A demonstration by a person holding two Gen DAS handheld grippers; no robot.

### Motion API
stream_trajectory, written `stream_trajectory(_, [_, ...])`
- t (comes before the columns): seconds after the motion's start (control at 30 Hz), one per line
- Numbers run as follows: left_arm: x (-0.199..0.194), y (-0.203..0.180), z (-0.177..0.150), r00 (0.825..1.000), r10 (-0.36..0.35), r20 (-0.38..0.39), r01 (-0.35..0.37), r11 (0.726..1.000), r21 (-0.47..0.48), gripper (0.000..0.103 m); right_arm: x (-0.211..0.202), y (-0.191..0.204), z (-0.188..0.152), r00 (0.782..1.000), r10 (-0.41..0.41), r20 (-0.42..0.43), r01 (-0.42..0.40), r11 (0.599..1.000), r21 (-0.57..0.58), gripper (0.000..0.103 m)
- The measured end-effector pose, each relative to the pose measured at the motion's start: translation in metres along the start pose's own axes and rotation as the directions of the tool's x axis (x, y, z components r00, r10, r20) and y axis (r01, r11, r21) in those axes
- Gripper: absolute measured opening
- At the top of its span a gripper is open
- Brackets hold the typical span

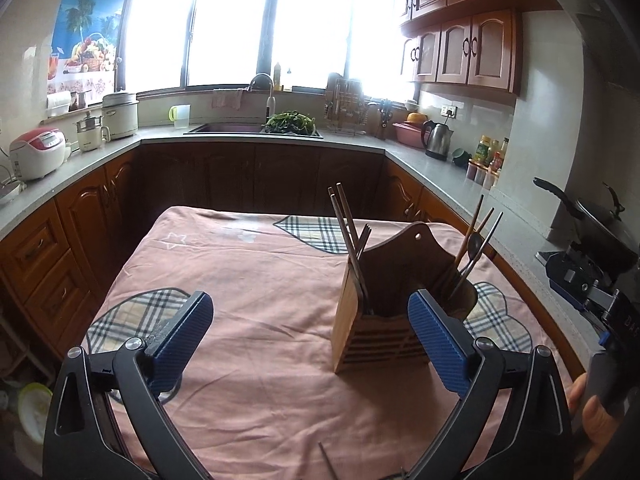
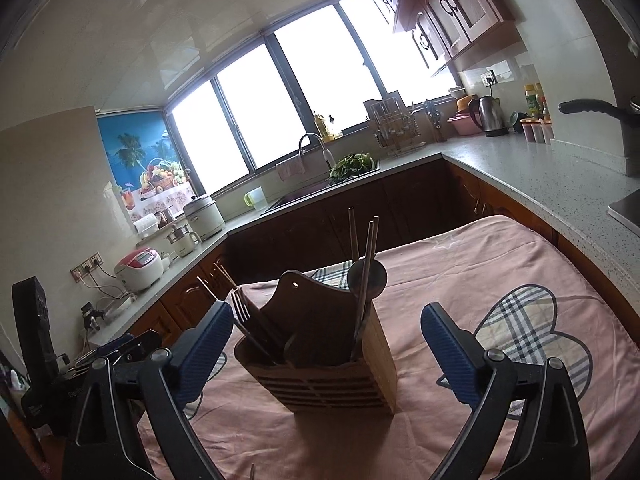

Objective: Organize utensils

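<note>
Strong daylight comes through the windows (image 1: 264, 28), far ahead of each gripper, and they are fully overexposed, white with glare. The cabinets (image 1: 240, 176) under them stay dark. Both pictures are sharp, but straight lines bend much at the edges, and corners turn black.

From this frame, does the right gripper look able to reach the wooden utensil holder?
Probably yes: the right gripper is open, with the wooden utensil holder straight ahead between its fingers and only pink tablecloth around it.
</note>
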State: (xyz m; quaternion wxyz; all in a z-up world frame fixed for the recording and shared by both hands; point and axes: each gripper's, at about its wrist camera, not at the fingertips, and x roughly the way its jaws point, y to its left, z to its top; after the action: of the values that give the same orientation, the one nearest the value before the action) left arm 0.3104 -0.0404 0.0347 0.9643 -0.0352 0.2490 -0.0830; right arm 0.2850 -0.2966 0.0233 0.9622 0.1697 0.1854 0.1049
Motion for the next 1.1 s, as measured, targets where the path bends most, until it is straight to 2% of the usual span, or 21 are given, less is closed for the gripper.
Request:
stream_trajectory(0.3, [-0.05, 0.011, -0.034, 1.0, 0.021, -0.003, -0.021, 1.0, -0.01, 0.101, -0.049, 0.029, -0.025, 0.999, 0.034, 0.0, -0.034, 0.999, -0.038, 0.097])
stream_trajectory(0.5, [-0.082, 0.016, -0.061, 0.999, 0.032, -0.006, -0.032, 0.999, -0.004, 0.102, -0.08, 0.048, -0.052, 0.998, 0.055, -0.006, -0.055, 0.995, -0.078, 0.099])
stream_trajectory(0.77, [-0.115, 0.023, -0.109, 0.999, 0.034, -0.039, -0.034, 0.999, -0.007, 0.102, -0.108, 0.065, -0.092, 0.999, 0.037, -0.022, -0.04, 0.988, -0.152, 0.1])
stream_trajectory(0.9, [-0.131, 0.025, -0.125, 0.999, 0.036, -0.025, -0.036, 0.999, -0.014, 0.102, -0.119, 0.07, -0.106, 0.999, 0.016, -0.028, -0.021, 0.981, -0.195, 0.101])
stream_trajectory(1.1, [-0.151, 0.018, -0.138, 0.998, 0.063, 0.006, -0.063, 0.998, 0.032, 0.103, -0.133, 0.075, -0.126, 0.999, -0.027, -0.043, 0.015, 0.968, -0.249, 0.101])
